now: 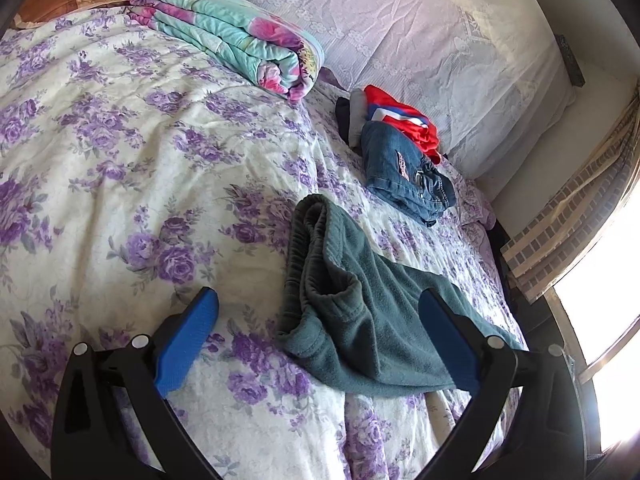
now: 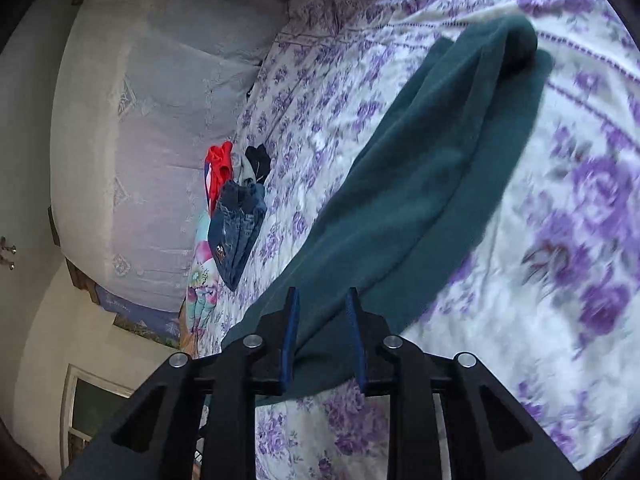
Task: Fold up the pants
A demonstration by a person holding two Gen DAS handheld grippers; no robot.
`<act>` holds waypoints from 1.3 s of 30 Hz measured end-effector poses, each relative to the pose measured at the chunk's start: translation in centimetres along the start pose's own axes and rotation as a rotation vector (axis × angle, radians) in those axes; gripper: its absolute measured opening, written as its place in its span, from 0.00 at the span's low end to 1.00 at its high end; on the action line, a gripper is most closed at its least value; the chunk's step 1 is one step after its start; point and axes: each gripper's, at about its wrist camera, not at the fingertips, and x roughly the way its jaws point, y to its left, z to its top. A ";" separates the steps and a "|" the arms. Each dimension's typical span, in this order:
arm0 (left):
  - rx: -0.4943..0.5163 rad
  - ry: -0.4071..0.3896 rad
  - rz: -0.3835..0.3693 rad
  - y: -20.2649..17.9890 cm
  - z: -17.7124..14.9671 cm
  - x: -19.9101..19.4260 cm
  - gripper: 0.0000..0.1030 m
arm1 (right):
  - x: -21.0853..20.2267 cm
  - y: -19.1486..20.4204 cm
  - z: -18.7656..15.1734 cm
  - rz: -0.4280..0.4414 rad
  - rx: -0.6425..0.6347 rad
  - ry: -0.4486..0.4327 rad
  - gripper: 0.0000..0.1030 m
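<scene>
A wide bed under a cream quilt printed with purple roses (image 1: 120,128) fills the ground ahead of both tools, with a pale lilac lace-covered headboard cushion (image 1: 420,40) at its far end. Far ahead and left of the left tool (image 1: 316,340) lies a folded turquoise-and-pink floral blanket (image 1: 232,36). The dark teal fleece pants (image 1: 360,304) lie rumpled on the quilt directly in front of that tool, waistband bunched toward the far side; the tool's blue-padded fingers are spread wide, the right one (image 1: 448,344) over the fleece, the left one over bare quilt. The right tool (image 2: 323,344) pinches an edge of the same pants (image 2: 432,184), its pads pressed onto the fabric, which stretches away ahead and to the right. Ahead and left of it sit folded blue denim jeans (image 2: 236,232), a red garment (image 2: 218,168) just beyond them.
</scene>
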 end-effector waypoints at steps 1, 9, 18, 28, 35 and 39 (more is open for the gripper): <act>0.001 -0.001 0.000 0.0 0.0 0.0 0.95 | 0.6 0.0 -0.2 0.001 0.016 0.023 0.26; -0.017 -0.023 -0.027 0.3 -0.2 -0.5 0.95 | 3.5 0.6 -0.5 -0.018 0.049 0.068 0.28; -0.025 -0.030 -0.036 0.4 -0.3 -0.8 0.95 | 1.7 1.1 -0.3 0.050 0.019 -0.014 0.03; -0.024 -0.031 -0.032 0.4 -0.3 -0.8 0.95 | -1.8 -2.4 -1.5 -0.041 0.069 0.007 0.05; 0.015 -0.045 -0.015 -3.4 -1.7 -2.0 0.94 | -2.3 -0.4 -0.9 0.054 0.060 -0.012 0.52; 0.271 0.039 -0.142 -13.7 -4.5 -1.0 0.94 | -5.4 -1.8 1.1 0.044 0.121 -0.139 0.52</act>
